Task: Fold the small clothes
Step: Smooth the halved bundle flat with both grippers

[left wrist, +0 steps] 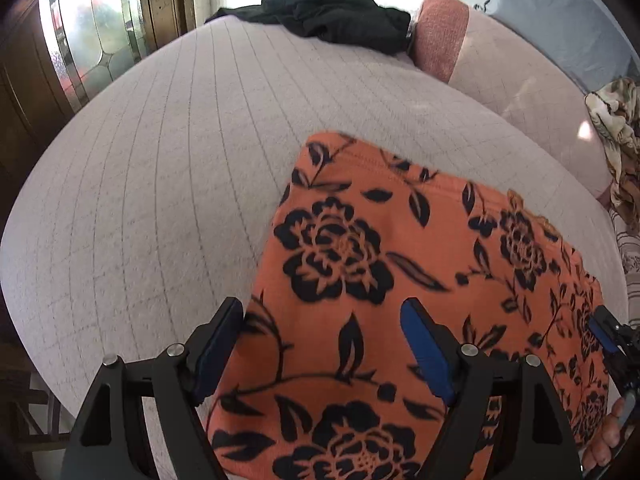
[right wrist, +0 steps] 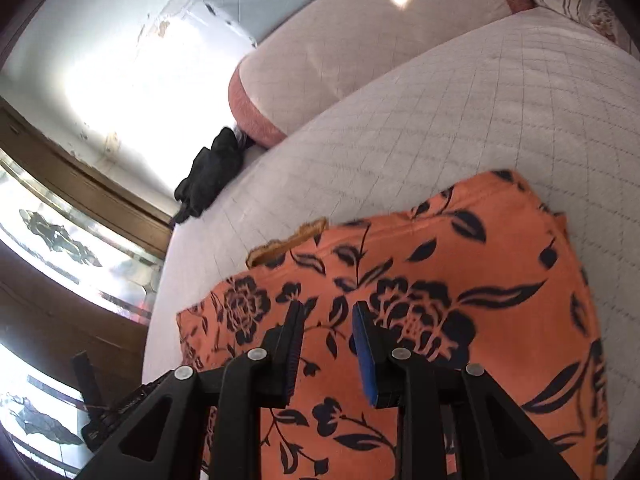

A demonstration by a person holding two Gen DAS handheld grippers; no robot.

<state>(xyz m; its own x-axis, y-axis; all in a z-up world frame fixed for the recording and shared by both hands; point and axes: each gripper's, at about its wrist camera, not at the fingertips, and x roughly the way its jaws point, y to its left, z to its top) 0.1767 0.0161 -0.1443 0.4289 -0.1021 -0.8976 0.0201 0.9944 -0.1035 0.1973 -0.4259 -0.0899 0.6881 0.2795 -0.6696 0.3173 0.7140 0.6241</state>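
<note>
Your left gripper [left wrist: 322,344] stands wide apart over the orange floral garment [left wrist: 400,280], its fingers clear of the fabric and gripping nothing; the left finger sits at the cloth's left edge, the right finger over its printed middle. The garment lies flat on the quilted bed cover [left wrist: 160,180], spreading ahead of and beneath this gripper. Off to its far left is a leaded glass door [left wrist: 92,40]. Well ahead, at the far edge of the bed, lies a black garment [left wrist: 336,16], and to the right of that a pink pillow [left wrist: 480,52]. At the far right edge of the left wrist view you can see your other gripper and a hand [left wrist: 608,436] on it.

Your right gripper [right wrist: 326,344] has its jaws drawn narrow but still parted, hanging over the same orange floral garment with a strip of printed cloth showing in the gap. You cannot tell whether any fabric is pinched. A folded-over corner showing the paler underside [right wrist: 288,244] lies just ahead and left of it.
</note>
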